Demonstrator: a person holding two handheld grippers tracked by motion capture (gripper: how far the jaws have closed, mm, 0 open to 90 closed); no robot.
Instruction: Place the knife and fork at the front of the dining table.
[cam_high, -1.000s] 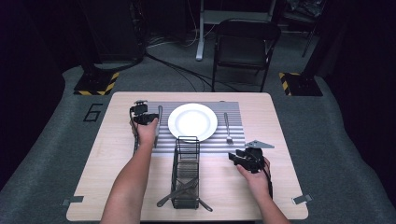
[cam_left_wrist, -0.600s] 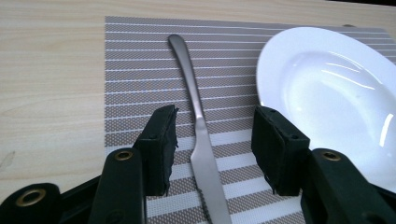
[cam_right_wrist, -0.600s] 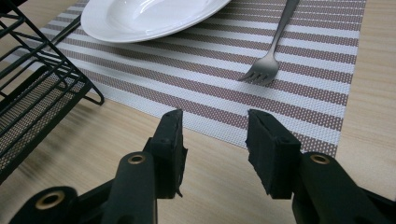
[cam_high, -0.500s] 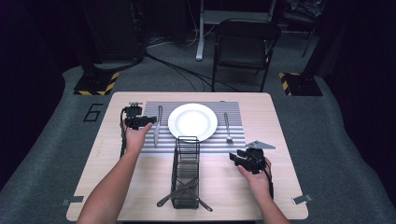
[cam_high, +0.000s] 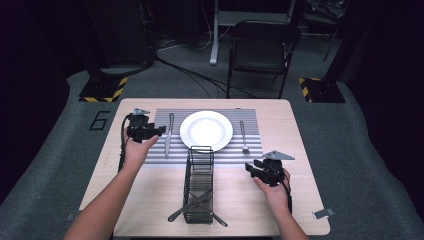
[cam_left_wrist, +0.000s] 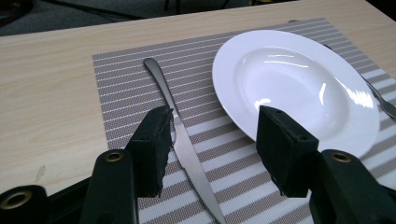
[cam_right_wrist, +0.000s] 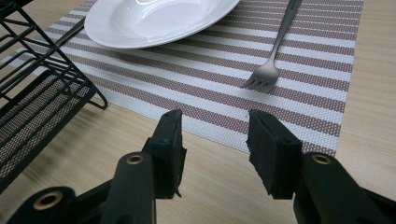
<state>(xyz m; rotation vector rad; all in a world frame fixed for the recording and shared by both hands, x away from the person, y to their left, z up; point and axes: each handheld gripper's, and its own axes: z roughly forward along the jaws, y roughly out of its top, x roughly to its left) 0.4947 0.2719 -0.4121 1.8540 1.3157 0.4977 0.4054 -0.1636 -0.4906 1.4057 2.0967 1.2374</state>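
Note:
A white plate (cam_high: 206, 130) sits mid-way on a striped placemat (cam_high: 225, 155). A knife (cam_high: 169, 135) lies flat on the mat left of the plate, and a fork (cam_high: 243, 136) lies to its right. My left gripper (cam_high: 161, 131) hovers just left of the knife. Its jaws have just been opening and grip nothing. In the left gripper view the knife (cam_left_wrist: 182, 140) lies on the mat below the left gripper (cam_left_wrist: 212, 135), beside the plate (cam_left_wrist: 289, 84). My right gripper (cam_high: 248, 169) rests open and empty near the mat's front right corner, short of the fork (cam_right_wrist: 275, 51).
A black wire basket (cam_high: 199, 185) stands at the table's front middle, with spare cutlery (cam_high: 192, 207) lying in and under its near end. Its frame (cam_right_wrist: 37, 93) is close on the left in the right gripper view. A folding chair (cam_high: 262, 50) stands beyond the far edge.
The left gripper has drawn back to the left from the knife, risen and opened its jaws. The knife stays flat on the mat. The right gripper has not moved.

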